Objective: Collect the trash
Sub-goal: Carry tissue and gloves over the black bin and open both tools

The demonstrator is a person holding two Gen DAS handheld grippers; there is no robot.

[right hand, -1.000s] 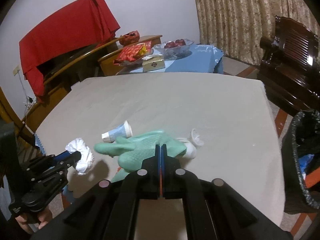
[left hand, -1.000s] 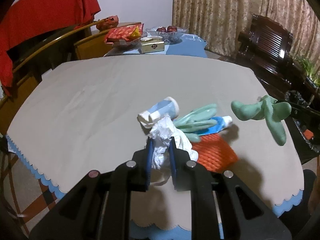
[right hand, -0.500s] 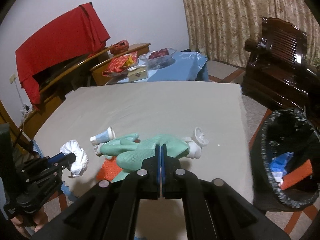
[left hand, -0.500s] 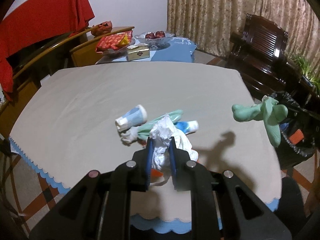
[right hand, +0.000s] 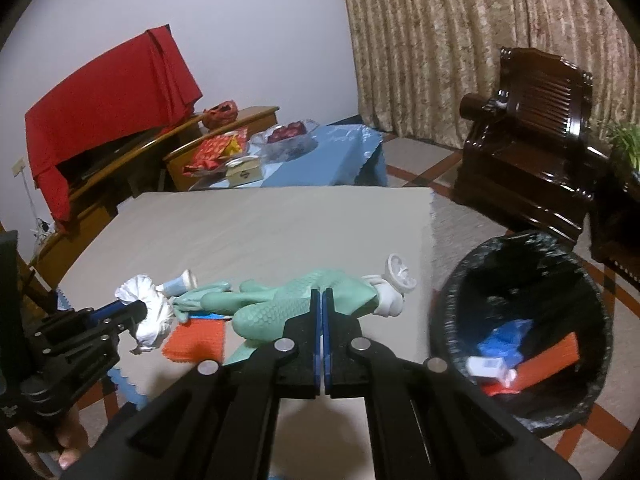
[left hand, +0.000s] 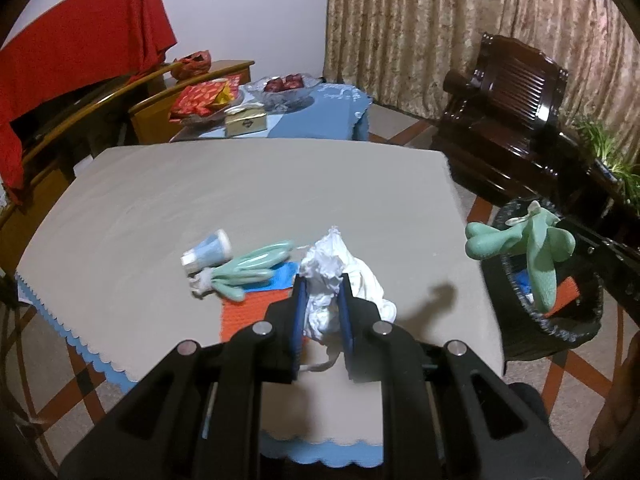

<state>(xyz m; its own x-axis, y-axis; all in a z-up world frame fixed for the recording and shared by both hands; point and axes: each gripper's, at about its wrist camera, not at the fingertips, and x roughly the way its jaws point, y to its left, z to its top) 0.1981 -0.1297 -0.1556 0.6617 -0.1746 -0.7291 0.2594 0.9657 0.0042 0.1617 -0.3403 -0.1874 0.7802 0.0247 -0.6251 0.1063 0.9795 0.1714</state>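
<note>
My left gripper [left hand: 322, 286] is shut on a crumpled white tissue [left hand: 332, 256], held above the near edge of the beige-clothed table [left hand: 260, 184]. My right gripper [right hand: 322, 294] is shut on a pale green rubber glove [right hand: 296, 306] with a white cuff [right hand: 390, 296]. In the left wrist view that glove [left hand: 536, 244] hangs over the black-bagged trash bin [left hand: 560, 320]. A second green glove [left hand: 248, 266], a small blue-and-white cup [left hand: 208, 254] and an orange net [left hand: 244, 314] lie on the table. The bin [right hand: 452, 320] holds blue, orange and white trash.
A dark wooden armchair [right hand: 532, 140] stands behind the bin. A low table with a blue cloth [left hand: 320, 120] carries a fruit bowl, a box and red packets. Red cloth [right hand: 108, 92] drapes furniture at the back left. Curtains fill the far wall.
Both grippers have moved right and upward, away from the table's middle, each keeping its load. The glove now hangs over the bin, which has come into fuller view.
</note>
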